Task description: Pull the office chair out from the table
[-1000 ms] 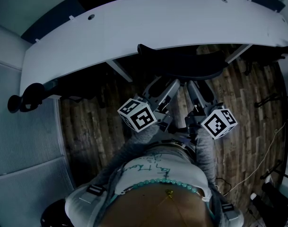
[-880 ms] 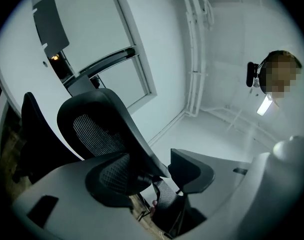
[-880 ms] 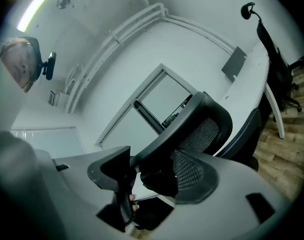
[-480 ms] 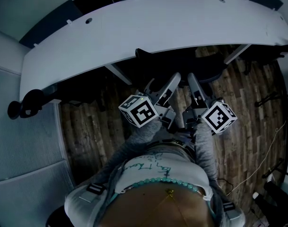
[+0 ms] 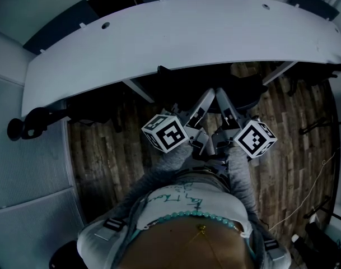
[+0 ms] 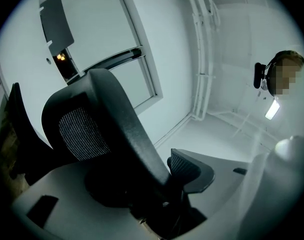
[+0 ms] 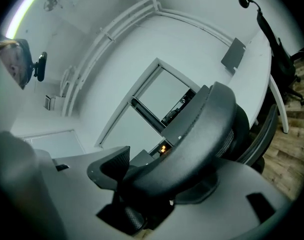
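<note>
Office chair: tucked under the near edge of the table, at 12 o'clock from the person in the head view. Only the dark top of its back shows past the edge; the seat and base are hidden beneath the tabletop.
Chair back: a black frame with mesh panels. In both gripper views it fills the gap between the jaws.
Left gripper: reaches to 12 o'clock, tips at the top of the chair back. Its jaws sit one on each side of the back's upper edge and appear closed on it.
Right gripper: just beside the left one, at its 3 o'clock side, with the tips nearly meeting. Its jaws likewise appear clamped on the upper edge of the back.
Table: a long white curved top spanning 9 to 3 o'clock, with its legs visible on either side of the chair.
Floor: wood-patterned planks; the strip between person and chair carries no obstruction that can be seen.
Task status: hold on the chair back judged established with both tools; withdrawal not yet done, as the chair remains under the table.
Remaining: draw the chair toward 6 o'clock until the seat clears the table edge, then release.
</note>
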`<state>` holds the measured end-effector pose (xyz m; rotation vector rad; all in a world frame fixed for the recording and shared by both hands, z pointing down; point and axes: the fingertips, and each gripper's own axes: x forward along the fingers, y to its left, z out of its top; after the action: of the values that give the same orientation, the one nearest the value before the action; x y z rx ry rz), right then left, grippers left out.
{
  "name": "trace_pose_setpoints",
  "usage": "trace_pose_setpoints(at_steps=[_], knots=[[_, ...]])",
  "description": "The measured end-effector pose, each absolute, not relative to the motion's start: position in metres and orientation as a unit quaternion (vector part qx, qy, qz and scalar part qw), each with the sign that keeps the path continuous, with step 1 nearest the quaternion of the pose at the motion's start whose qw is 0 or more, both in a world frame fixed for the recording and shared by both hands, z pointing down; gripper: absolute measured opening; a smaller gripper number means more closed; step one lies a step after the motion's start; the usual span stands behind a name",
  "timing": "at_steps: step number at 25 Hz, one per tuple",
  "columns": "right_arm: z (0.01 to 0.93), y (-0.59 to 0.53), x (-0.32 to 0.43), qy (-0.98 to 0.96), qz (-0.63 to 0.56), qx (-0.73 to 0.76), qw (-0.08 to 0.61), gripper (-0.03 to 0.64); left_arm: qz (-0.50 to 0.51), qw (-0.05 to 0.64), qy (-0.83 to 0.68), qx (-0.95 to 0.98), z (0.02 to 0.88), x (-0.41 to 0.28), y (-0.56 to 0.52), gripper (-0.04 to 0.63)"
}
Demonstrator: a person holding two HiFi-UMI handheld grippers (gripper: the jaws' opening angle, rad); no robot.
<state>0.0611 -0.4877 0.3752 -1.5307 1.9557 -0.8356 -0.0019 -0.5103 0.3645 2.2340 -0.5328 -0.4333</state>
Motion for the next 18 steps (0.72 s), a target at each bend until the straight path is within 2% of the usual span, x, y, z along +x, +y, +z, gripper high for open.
trace_pose_setpoints(at_steps=[8,18], knots=[[0.378,-0.491,0.057,0.733,-0.302,-0.556,0.251,0.262,-0.173,0.394,-0.215,0.877,0.368,-0.006,-0.512,0.245],[0.379,-0.480,0.093,0.747,-0.310,-0.536,0.244,0.262,-0.187,0.385,-0.238,0.872,0.369,0.027,-0.497,0.244]])
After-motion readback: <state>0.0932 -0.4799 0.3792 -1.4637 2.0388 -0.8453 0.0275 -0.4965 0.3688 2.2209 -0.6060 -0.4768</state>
